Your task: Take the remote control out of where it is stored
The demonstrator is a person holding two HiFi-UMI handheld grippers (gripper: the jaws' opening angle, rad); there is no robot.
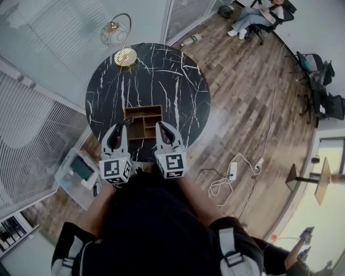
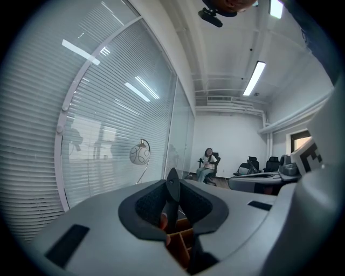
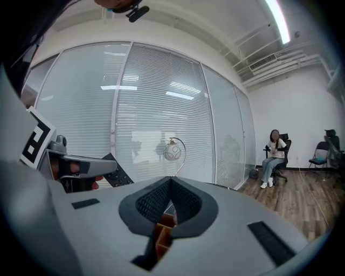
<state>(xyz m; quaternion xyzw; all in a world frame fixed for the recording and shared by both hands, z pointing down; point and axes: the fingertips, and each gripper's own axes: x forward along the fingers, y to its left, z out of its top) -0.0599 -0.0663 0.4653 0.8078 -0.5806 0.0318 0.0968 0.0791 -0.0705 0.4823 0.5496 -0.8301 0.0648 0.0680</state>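
Observation:
A wooden organizer box (image 1: 143, 122) with several compartments stands on the near part of the round black marble table (image 1: 178, 75). My left gripper (image 1: 119, 129) hovers at the box's left near corner, shut on the black remote control (image 2: 171, 190), which stands edge-on between its pads. In the right gripper view the remote control (image 3: 115, 173) sticks out of the left gripper (image 3: 75, 164) above the table. My right gripper (image 1: 160, 128) is at the box's right near corner, its jaws together with nothing between them (image 3: 171, 183).
A gold arc lamp with a globe shade (image 1: 115, 34) stands at the table's far left edge. A clear plastic bin (image 1: 75, 175) sits on the floor to the left. A power strip with cables (image 1: 232, 171) lies to the right. A person sits on a chair (image 1: 259, 15) far back.

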